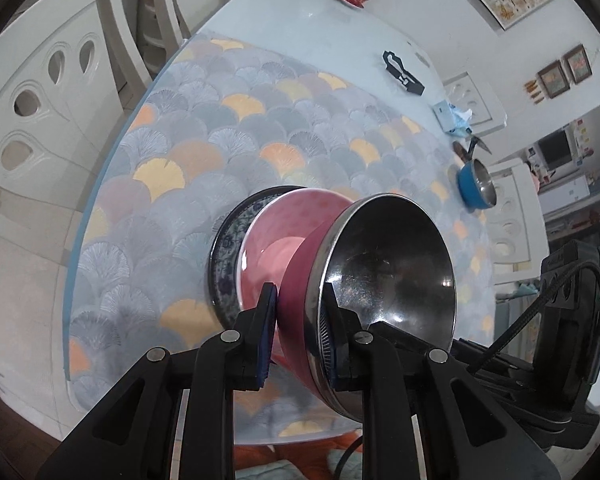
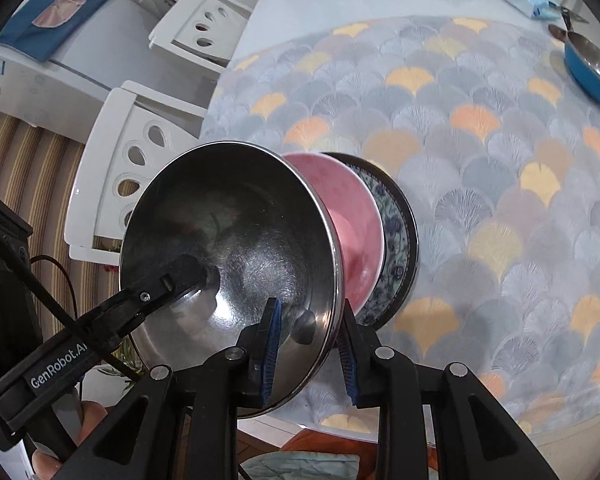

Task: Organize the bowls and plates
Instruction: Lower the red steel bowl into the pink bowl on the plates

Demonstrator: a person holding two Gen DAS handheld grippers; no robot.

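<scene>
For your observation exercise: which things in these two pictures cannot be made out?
- Patterned plate, both views: the pink bowl hides most of it.
- Steel bowl, right view: lower rim behind the right hand-held gripper.
- Blue pot, right view: cut by the edge.

Both grippers' fingers clamped, side by side.

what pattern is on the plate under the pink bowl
Blue-and-white floral print with a dark rim on the plate, clearest in the right wrist view.
</scene>
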